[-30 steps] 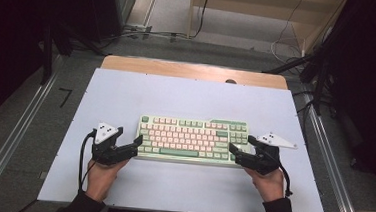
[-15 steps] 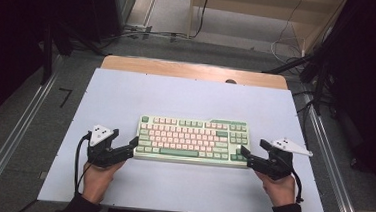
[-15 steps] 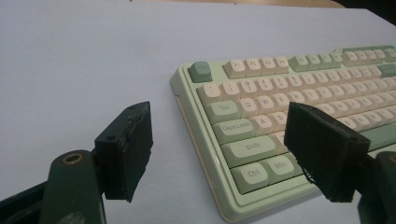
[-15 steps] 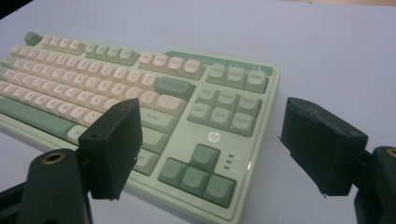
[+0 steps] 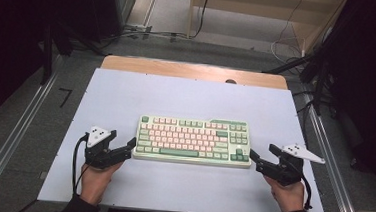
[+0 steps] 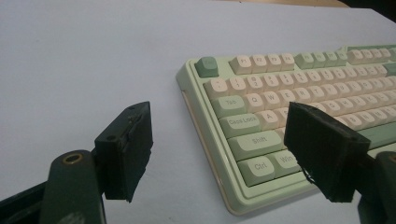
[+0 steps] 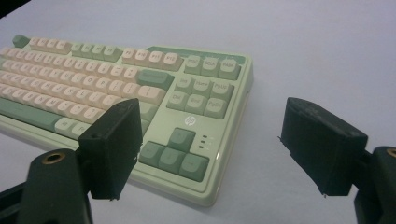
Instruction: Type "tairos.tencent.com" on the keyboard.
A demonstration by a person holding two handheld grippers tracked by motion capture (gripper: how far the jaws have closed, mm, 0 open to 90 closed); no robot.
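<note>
A mint-green keyboard [image 5: 193, 140] with cream and green keys lies flat in the middle of the white board. My left gripper [image 5: 123, 141] stands open at its near left corner. In the left gripper view the left gripper [image 6: 224, 154] straddles that corner of the keyboard [image 6: 289, 93], one jaw over the bottom key row, the other out over the board. My right gripper [image 5: 262, 154] is open just off the near right corner. In the right gripper view the right gripper [image 7: 217, 149] frames that corner of the keyboard [image 7: 187, 100]. Neither grips anything.
The white board [image 5: 191, 98] covers most of the table, with a wooden strip [image 5: 193, 70] showing behind it. Metal rails [image 5: 332, 161] run along both sides. Cables [image 5: 146, 33] lie on the floor beyond. Bare board surrounds the keyboard on all sides.
My right gripper has drawn away to the right, off the keyboard's right end. The left gripper has slid slightly back toward the person. The keyboard has stayed in place.
</note>
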